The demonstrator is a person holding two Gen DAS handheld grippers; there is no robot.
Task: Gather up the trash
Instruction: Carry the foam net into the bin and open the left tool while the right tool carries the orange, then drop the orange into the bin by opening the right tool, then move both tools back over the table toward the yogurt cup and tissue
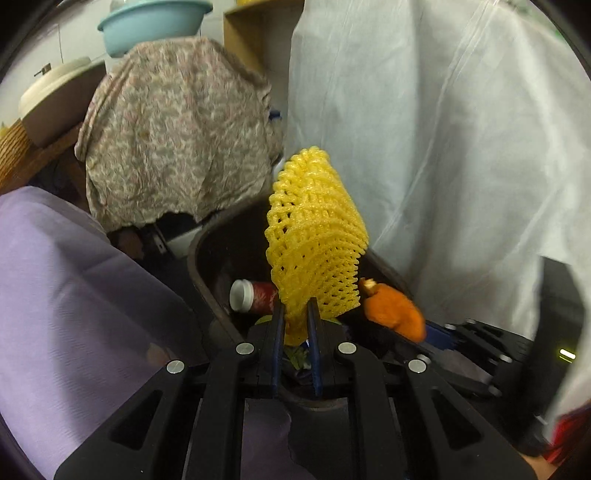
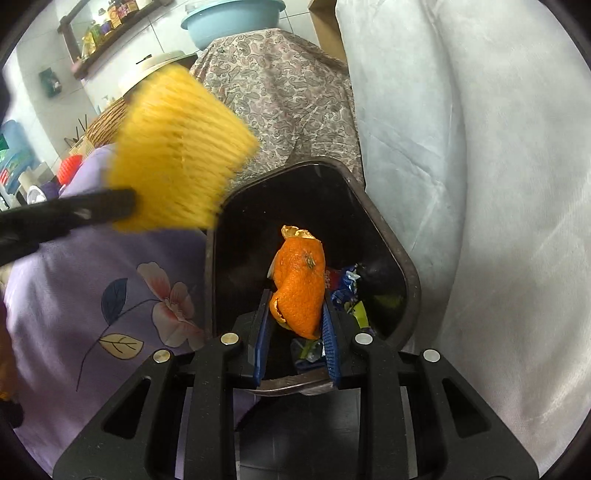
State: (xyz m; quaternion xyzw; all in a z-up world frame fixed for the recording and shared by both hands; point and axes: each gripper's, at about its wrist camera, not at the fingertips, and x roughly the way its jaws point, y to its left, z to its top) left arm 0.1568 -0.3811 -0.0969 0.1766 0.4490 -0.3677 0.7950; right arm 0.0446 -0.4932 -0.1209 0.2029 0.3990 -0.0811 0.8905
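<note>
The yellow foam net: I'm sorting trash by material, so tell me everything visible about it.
The yellow foam mesh fruit sleeve looks soft and springy, an open diamond lattice folded into flattened layers. It stands upright, fanning wider toward the top, its narrow lower end pinched between the left gripper's blue pads. It hangs over the dark plastic trash bin; nothing else touches it.

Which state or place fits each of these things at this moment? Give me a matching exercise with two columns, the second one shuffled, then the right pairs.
Things
1. yellow foam net
2. orange peel
3. red bottle with white cap
4. blue basin

Places or states
A. lying inside the dark trash bin
B. pinched in the right gripper
C. on top of the paisley cloth
D. pinched in the left gripper

Pairs: 1-D, 2-B, 3-A, 4-C
</note>
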